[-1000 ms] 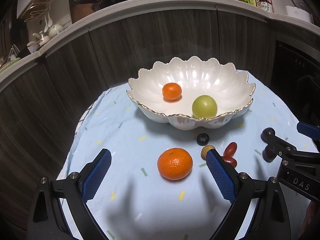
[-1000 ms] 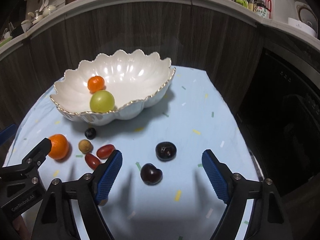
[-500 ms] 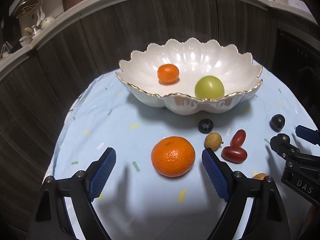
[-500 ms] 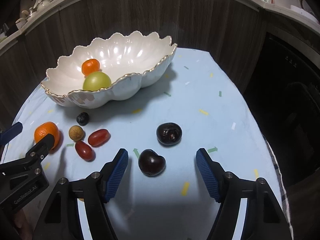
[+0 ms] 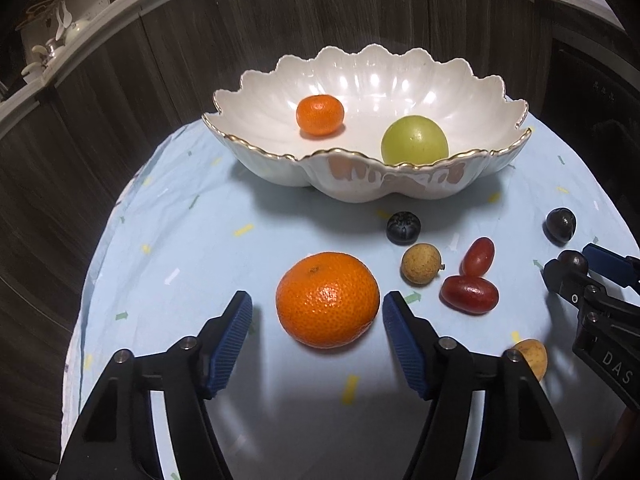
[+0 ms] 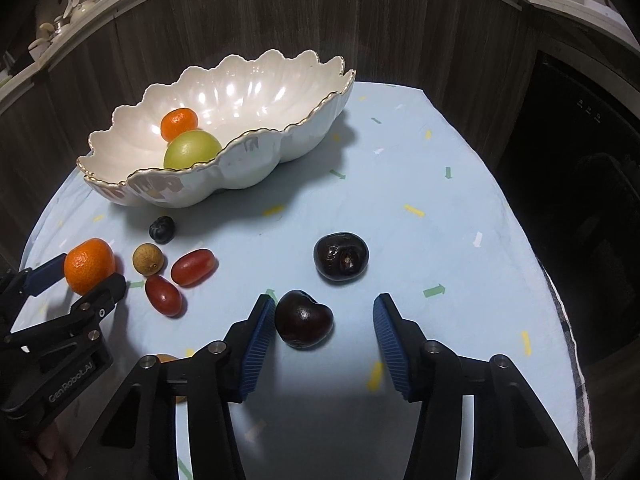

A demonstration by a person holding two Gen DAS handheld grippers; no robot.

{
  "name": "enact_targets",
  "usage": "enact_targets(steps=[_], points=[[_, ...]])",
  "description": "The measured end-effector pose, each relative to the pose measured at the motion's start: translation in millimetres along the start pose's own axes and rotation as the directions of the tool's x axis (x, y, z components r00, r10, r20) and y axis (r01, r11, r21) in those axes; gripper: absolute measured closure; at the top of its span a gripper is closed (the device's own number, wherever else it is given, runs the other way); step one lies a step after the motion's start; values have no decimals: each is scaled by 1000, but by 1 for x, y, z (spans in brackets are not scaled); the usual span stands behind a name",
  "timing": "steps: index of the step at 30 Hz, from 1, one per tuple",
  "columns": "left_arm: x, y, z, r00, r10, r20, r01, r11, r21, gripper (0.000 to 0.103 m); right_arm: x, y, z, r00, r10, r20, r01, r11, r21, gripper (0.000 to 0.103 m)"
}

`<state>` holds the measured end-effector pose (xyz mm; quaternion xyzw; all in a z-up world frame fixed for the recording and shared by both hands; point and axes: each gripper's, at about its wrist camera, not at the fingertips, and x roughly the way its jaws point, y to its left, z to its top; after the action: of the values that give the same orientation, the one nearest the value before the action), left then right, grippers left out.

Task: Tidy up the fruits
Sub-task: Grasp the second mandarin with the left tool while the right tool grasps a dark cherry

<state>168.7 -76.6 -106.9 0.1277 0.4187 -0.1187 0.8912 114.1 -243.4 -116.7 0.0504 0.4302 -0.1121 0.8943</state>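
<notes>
Only a small mandarin and a green fruit sit in the scalloped bowl; the rest is loose on the blue cloth. Both tongs angle down and have just been closing. The left gripper brackets the big mandarin without touching, and the right gripper has one pad against the near dark cherry, the other pad clear.

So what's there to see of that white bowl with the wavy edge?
The bowl is a wide, shallow dish of glossy, pearly white ceramic by the look of it, with a scalloped rim lined in gold and fluted walls. It stands upright on the pale blue cloth at the far side of the table. Inside lie a small orange and a green round fruit, apart from each other. Neither gripper touches it.
</notes>
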Motion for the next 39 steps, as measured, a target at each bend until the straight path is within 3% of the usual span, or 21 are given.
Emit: enact_targets(steps=[7,11,28,39], points=[[1,-2,0,1000,-27,-2,27,1000,-3,55,-1,1,-1,1000,16,6,-16,1000,-6,65],[1,-1,0,999,-33,1,33,999,-10,56,-2,3,-1,1000,27,7,-27,1000,-15,74],[-9,-1,-4,999,-41,22,41,999,-6,56,-18,4,2,998,39,39,-38,999,-19,74],[-38,2,12,996,-63,66,64,998,-12,57,-54,7,22,992,34,118,-28,998,-50,74]])
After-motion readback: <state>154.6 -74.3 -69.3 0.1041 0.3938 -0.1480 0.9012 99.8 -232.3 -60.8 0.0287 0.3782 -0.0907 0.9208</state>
